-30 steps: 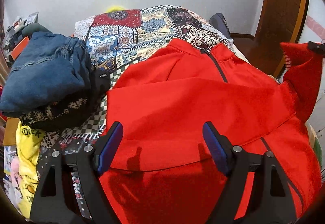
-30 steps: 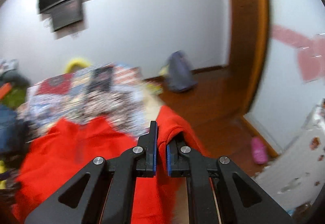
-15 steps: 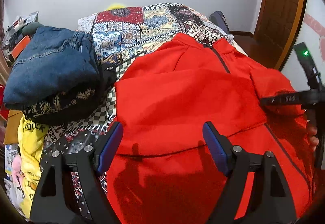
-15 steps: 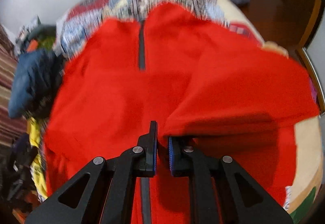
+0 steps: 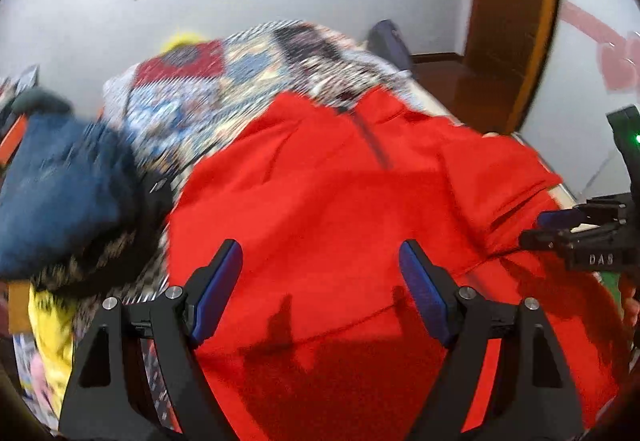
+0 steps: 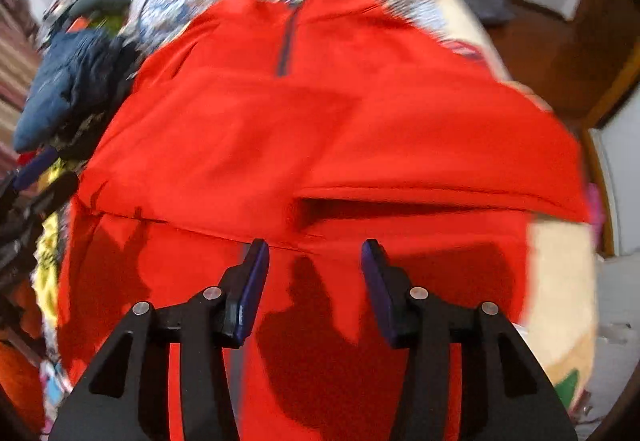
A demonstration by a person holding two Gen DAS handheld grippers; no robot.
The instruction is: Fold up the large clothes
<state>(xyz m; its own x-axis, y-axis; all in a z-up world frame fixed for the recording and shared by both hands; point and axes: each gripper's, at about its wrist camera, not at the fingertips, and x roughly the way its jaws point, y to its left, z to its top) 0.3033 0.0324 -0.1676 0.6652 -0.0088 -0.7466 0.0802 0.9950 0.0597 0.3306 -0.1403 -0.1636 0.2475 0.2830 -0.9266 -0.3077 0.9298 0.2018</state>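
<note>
Red jacket flat on patterned bedspread, both sleeves laid across chest. My right gripper parted, empty above sleeve; left gripper wide, empty, over hem, likely for next fold.

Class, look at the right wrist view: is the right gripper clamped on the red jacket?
No: the right gripper has its jaws apart above the red jacket, with no cloth between them.

Jacket: bright red, dark zip. Bedspread: patchwork of red, blue, black and white prints. Jeans: dark blue denim. Garment: yellow. Fingers: black, blue pads.
</note>
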